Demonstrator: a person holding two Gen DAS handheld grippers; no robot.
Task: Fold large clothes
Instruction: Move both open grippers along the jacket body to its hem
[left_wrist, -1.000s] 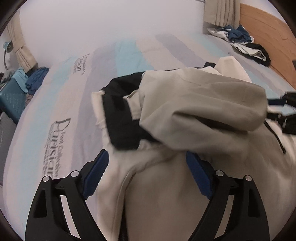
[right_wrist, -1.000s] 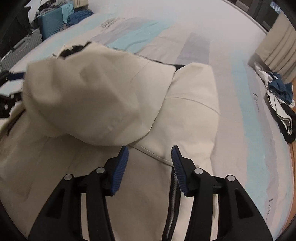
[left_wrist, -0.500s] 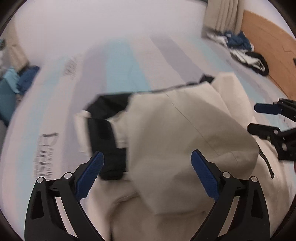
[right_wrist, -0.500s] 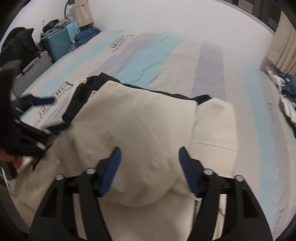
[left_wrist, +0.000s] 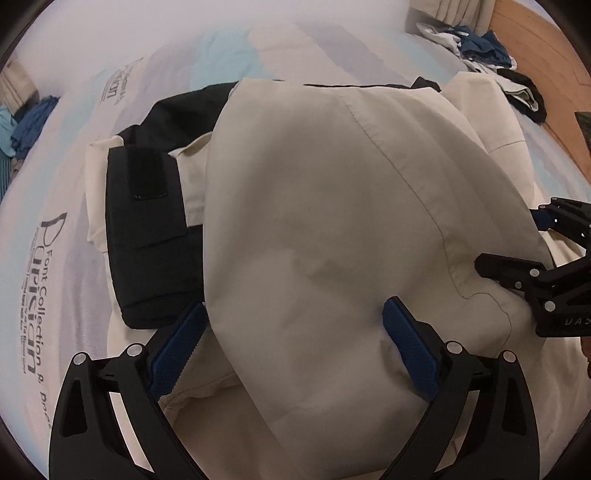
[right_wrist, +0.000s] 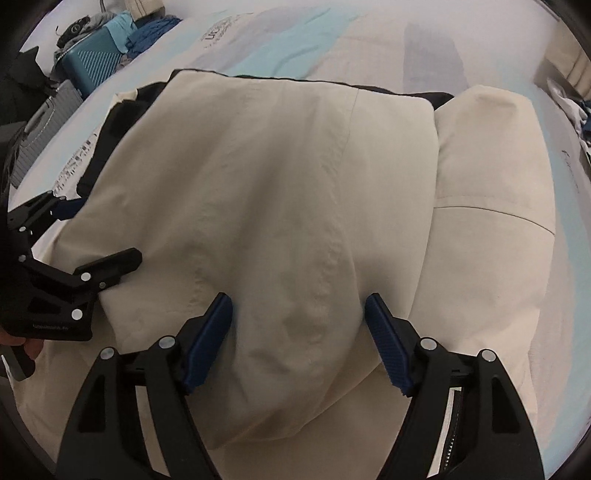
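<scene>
A large cream jacket (left_wrist: 332, 221) with a black lining lies on the bed, its puffed hood folded over the body. A black cuff (left_wrist: 147, 229) with a strap sticks out at the left. My left gripper (left_wrist: 293, 343) points down at the hood's near edge, jaws wide open with cloth between the pads. My right gripper (right_wrist: 299, 339) straddles another part of the same edge (right_wrist: 295, 240); its jaws are opening and the fold lies loose between them. Each gripper shows in the other's view: the right gripper (left_wrist: 517, 240), the left gripper (right_wrist: 96, 232). A zipper (right_wrist: 452, 424) runs under the right finger.
The striped bedsheet (left_wrist: 40, 277) with printed lettering spreads around the jacket. A pile of clothes (left_wrist: 480, 44) lies at the bed's far corner by the wooden floor (left_wrist: 546, 55). A teal suitcase (right_wrist: 96, 55) and a grey case (right_wrist: 44, 122) stand beside the bed.
Both grippers have dropped down and closed in on the hood. The right jaws have spread much wider, the left ones a little. The hood has settled flatter over the jacket.
</scene>
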